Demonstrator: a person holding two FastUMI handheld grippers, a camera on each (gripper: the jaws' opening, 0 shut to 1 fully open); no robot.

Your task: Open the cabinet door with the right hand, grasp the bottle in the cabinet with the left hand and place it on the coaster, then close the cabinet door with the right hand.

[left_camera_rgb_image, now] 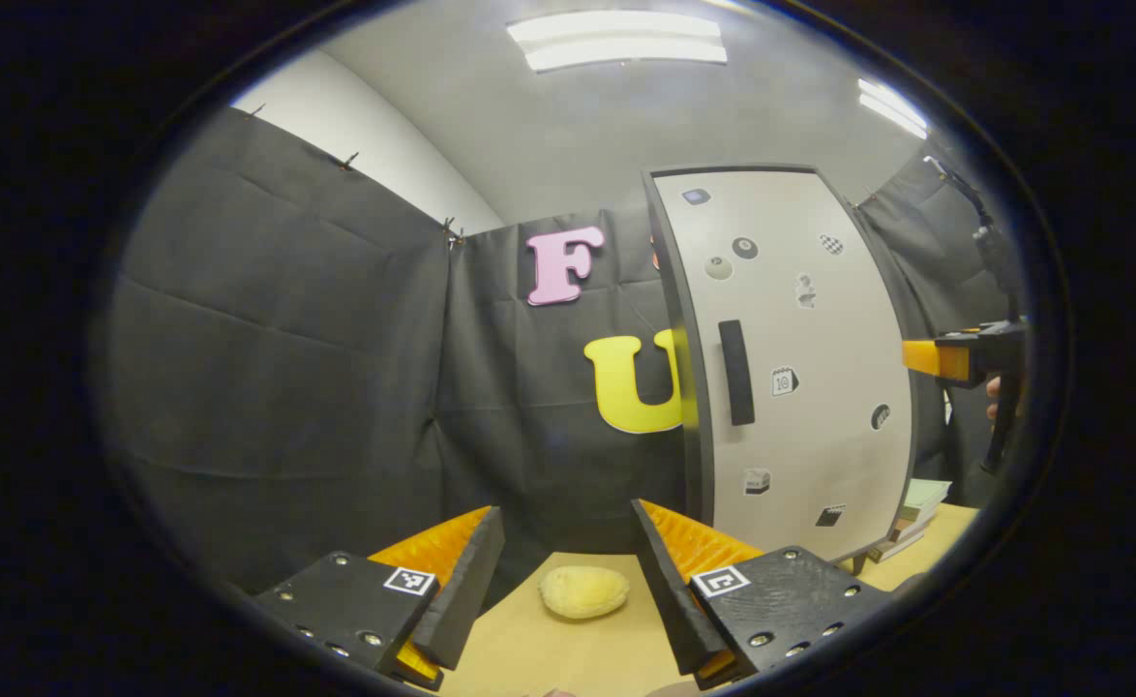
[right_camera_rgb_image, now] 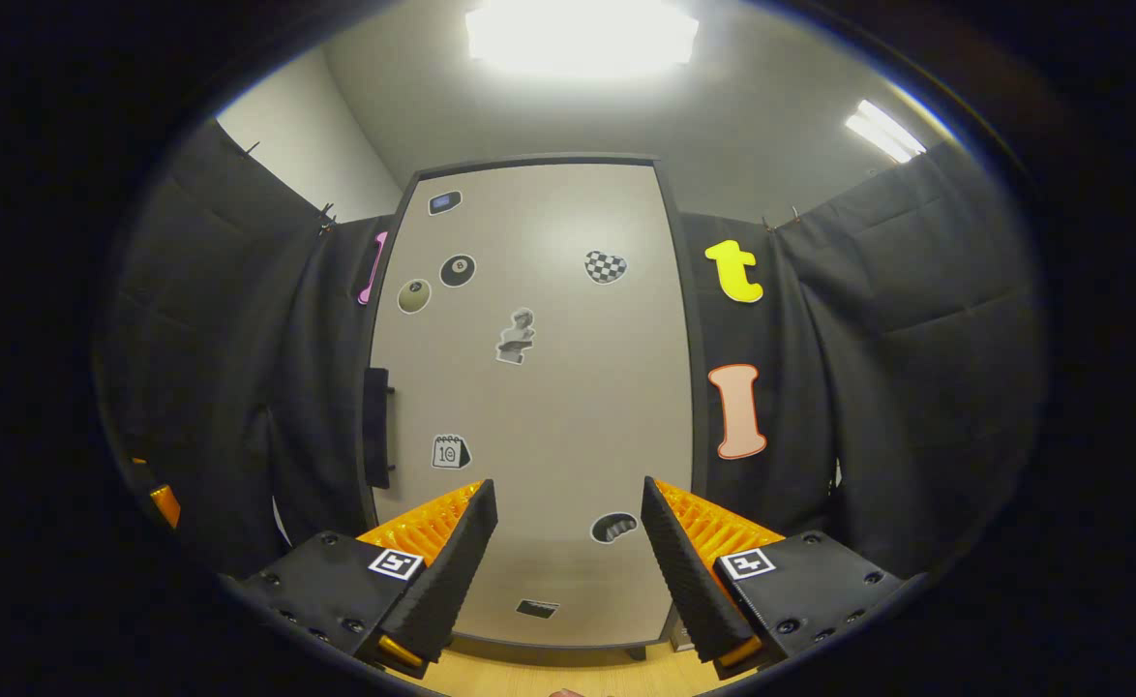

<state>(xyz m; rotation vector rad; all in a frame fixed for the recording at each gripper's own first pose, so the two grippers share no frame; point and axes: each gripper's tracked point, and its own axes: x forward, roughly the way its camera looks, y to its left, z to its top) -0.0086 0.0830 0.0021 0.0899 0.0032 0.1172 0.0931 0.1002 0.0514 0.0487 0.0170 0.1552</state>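
Observation:
The pale grey cabinet [left_camera_rgb_image: 800, 387] stands on the wooden table with its door closed, and whatever is inside is hidden. Its dark vertical handle [left_camera_rgb_image: 735, 373] sits near the door's left edge. My left gripper [left_camera_rgb_image: 566, 510] is open and empty, low over the table to the left of the cabinet. In the right gripper view the door [right_camera_rgb_image: 539, 387] faces me squarely, with the handle [right_camera_rgb_image: 375, 426] at its left. My right gripper [right_camera_rgb_image: 566, 484] hangs open in front of the lower door, a short way off, and is also seen as the right gripper [left_camera_rgb_image: 955, 360] beyond the cabinet's right edge.
A pale yellow rounded object [left_camera_rgb_image: 582, 590] lies on the wooden table [left_camera_rgb_image: 529, 649] between my left fingers, farther ahead. A stack of books [left_camera_rgb_image: 921, 508] rests by the cabinet's right foot. Black cloth walls close in behind and beside the cabinet.

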